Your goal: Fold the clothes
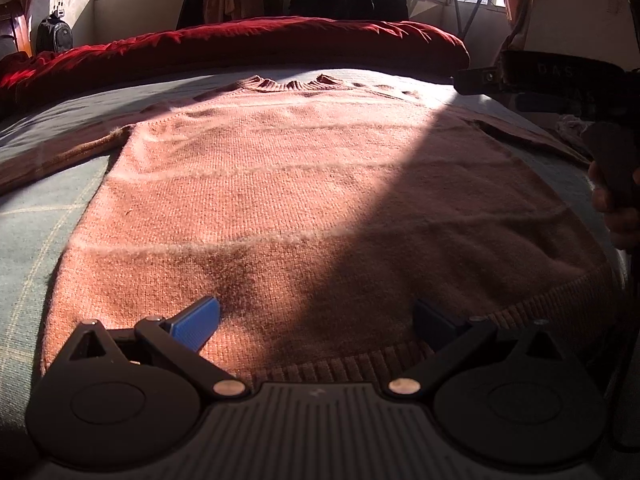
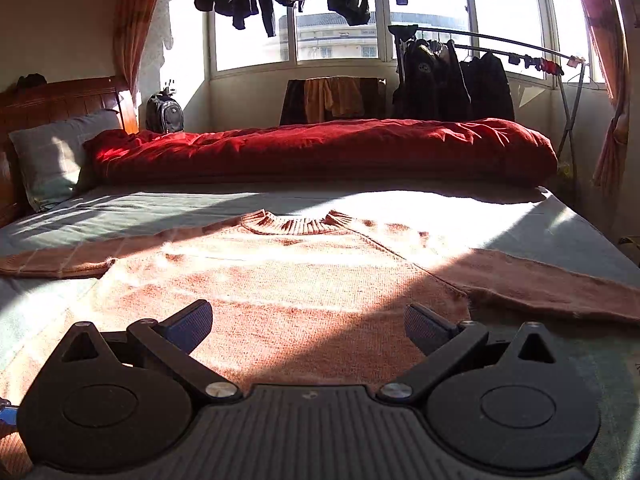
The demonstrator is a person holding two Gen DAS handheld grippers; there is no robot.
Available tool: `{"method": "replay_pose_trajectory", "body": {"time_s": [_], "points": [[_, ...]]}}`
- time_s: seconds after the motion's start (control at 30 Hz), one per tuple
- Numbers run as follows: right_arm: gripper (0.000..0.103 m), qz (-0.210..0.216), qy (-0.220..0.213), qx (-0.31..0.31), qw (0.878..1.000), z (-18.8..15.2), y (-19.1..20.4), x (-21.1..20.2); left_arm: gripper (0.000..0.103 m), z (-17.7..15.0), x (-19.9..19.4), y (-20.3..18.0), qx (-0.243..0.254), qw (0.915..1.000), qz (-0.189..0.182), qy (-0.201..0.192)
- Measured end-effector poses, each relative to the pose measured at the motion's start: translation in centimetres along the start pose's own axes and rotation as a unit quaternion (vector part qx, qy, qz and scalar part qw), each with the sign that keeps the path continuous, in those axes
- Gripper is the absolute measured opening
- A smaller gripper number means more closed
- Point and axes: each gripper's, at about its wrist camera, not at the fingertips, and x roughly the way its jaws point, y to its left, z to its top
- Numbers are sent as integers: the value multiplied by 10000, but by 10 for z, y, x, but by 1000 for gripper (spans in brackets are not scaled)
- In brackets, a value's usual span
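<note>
Sweater (image 1: 304, 200) flat beneath left gripper (image 1: 316, 326), jaws wide, near hem.

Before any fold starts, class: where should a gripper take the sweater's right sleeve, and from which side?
Judging by its pose, grip the right sleeve near its outer end, coming from the right: it lies flat and spread away from the sweater body, its edges free on the bed sheet.

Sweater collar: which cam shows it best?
Right wrist: the collar sits mid-frame, sunlit, with both sleeves spread. In the left wrist view it is farther, flattened near the sweater's top edge.
</note>
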Motion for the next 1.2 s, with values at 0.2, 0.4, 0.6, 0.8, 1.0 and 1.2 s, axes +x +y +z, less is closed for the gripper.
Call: {"method": "replay_pose_trajectory", "body": {"time_s": [0.2,0.4,0.6,0.8,1.0,1.2], "points": [[103,140,1076,453,9931,-15,-23,68,102,-3,2,-2,56,9999,91,-64],[103,53,1409,-112,9899,-41,-12,72,102,0,5,-8,-11,9996,289,-69],[103,136,1434,-193,9894,-46,-16,54,102,-2,-4,-9,-92,9995,315,-45],[103,322,1342,52,9904,-45,-28,38,102,60,-14,16,-584,9978,-274,-142],[103,507,1243,179,9908,-45,-36,38,102,130,47,44,-1332,9895,-558,23],[103,657,1169,250,9907,-46,-40,35,102,178,131,72,-2080,9753,-611,435]]}}
